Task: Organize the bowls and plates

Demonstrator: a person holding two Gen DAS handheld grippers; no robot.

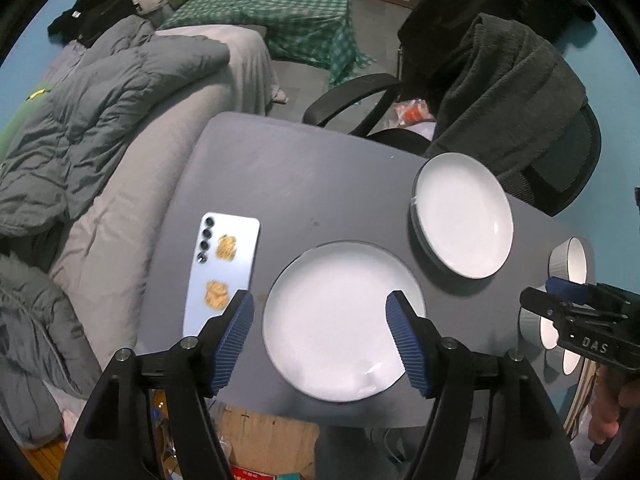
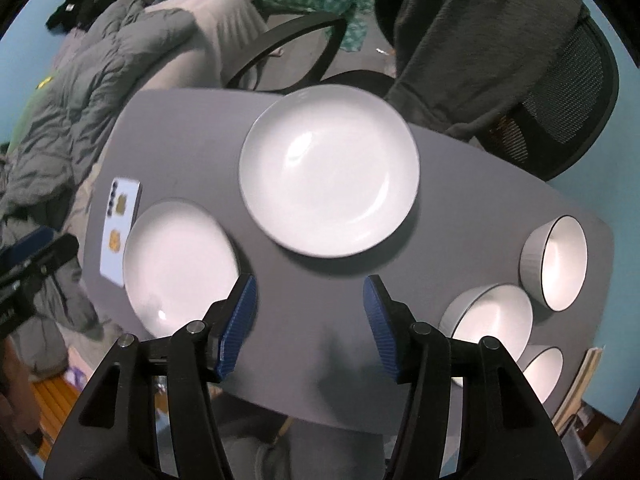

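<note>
both grippers, left gripper [image 1: 320,340] and right gripper [image 2: 310,322], are hanging released and empty over the desk [image 1: 280,184]; the near plate [image 1: 340,320] is looking stiff, slick, breakable, best pinched at its rim

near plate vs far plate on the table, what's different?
The near plate lies alone, flat on the grey table, beside the phone; the far plate tops a stack, with other rims showing under its left edge, by the chair. The near plate sits below the open left tool; the far plate is clear of both tools. Both are round, white, empty.
</note>
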